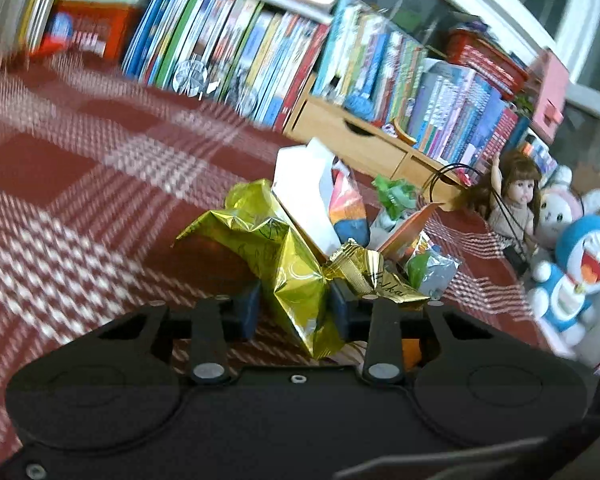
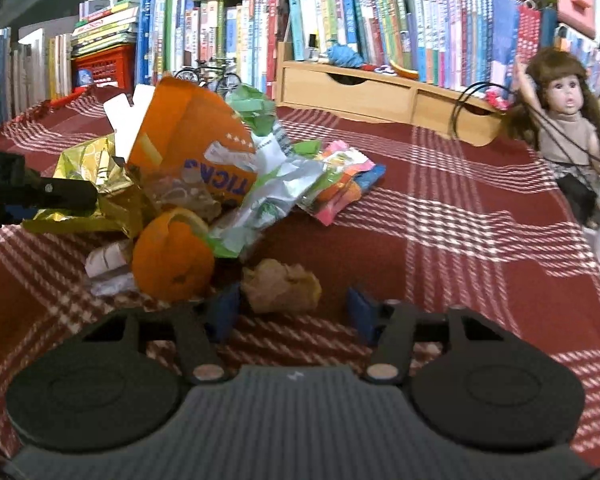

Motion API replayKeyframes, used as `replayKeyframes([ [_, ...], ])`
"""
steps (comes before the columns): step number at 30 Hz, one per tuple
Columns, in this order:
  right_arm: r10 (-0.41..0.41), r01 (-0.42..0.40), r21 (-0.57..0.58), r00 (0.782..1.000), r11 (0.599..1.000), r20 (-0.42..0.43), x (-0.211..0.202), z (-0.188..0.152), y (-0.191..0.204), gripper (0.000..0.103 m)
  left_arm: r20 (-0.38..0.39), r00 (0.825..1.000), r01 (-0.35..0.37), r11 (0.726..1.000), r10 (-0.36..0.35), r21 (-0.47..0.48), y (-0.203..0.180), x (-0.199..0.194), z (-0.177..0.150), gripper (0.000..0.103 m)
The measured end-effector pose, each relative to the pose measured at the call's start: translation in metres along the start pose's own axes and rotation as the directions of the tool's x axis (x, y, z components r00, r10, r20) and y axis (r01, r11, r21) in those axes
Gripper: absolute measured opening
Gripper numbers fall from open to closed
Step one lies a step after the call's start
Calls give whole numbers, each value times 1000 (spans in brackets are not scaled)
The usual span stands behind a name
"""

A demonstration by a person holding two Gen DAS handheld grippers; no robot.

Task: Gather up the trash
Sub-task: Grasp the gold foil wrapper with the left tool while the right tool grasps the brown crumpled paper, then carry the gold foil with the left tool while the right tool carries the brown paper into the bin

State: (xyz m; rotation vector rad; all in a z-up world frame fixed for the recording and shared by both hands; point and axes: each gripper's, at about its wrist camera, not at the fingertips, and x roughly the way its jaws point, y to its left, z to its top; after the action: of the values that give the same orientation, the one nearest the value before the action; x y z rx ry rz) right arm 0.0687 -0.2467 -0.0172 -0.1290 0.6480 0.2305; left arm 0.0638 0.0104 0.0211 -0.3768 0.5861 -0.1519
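Note:
A heap of trash lies on the red checked cloth (image 2: 460,216): an orange carton (image 2: 192,140), an orange peel (image 2: 172,264), a silver-green wrapper (image 2: 268,188) and a colourful sweet wrapper (image 2: 340,184). My left gripper (image 1: 296,308) is shut on a crumpled gold foil wrapper (image 1: 288,264) at the near side of the heap. In the right wrist view it comes in from the left edge as the left gripper (image 2: 40,196) with the gold foil (image 2: 96,176). My right gripper (image 2: 292,314) is open around a crumpled brown paper ball (image 2: 280,286). Its left pad is close to the ball; the right pad stands clear of it.
Rows of books (image 2: 380,20) line the back of the table. In front of them stands a wooden drawer organiser (image 2: 364,92). A doll (image 2: 560,112) and plush toys (image 1: 580,264) sit at the right. A red crate (image 2: 104,68) is at the back left.

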Motion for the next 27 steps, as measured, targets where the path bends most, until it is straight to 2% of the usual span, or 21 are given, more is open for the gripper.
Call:
replayKeyframes([
  [2,10,-10,-1,1000,1000,4,-2,2,1,40,30,999,-12,999,11,48,-6,-8,-2,34],
  [3,8,-8,-6,1000,1000,8,-4,2,2,38,39,999,-18,998,16,65,-8,-11,-2,33],
  [12,-12,12,-6,999,1000,40,-20,-8,4,36,113,992,-69,985,51,159,-13,-47,-12,33],
  [19,-12,10,25,997,1000,74,-40,-13,1,36,122,991,-74,986,57,147,-1,-72,-20,33],
  [27,-9,10,-5,996,1000,92,-58,-19,11,36,180,981,-105,981,75,161,1,-95,-23,32],
])
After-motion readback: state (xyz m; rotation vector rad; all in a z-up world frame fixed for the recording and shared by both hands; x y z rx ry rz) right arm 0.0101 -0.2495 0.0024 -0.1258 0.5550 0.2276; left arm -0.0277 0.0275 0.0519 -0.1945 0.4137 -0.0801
